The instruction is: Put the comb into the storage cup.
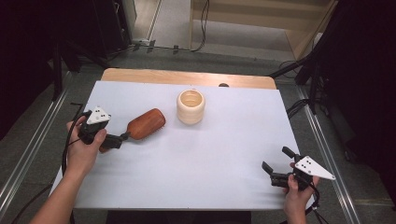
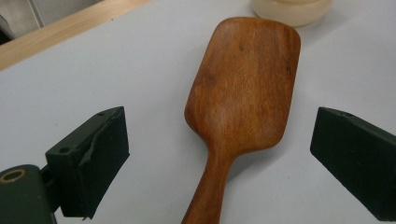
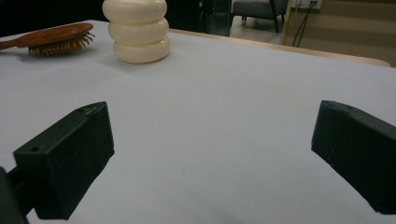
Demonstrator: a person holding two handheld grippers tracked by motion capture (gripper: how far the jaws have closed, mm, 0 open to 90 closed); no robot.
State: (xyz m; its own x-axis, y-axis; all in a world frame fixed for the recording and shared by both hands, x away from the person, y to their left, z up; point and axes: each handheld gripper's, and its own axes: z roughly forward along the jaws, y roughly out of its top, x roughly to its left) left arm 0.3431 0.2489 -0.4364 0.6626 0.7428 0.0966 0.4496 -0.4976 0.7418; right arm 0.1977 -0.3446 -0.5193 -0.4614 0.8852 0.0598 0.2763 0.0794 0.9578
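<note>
White surface point(image 1: 196, 168) on wood top, dark room, grey floor. My left tongs point(image 1: 122, 138) spread around hairbrush point(image 1: 145, 123) handle, not pinching; cream ribbed cup point(image 1: 190, 107) just beyond. My right tongs point(image 1: 274, 166) spread, empty.

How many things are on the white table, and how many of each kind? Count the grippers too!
Wooden hairbrush: 1
Cream ribbed cup: 1
Grippers: 2, the left gripper and the right gripper
Total: 4
</note>
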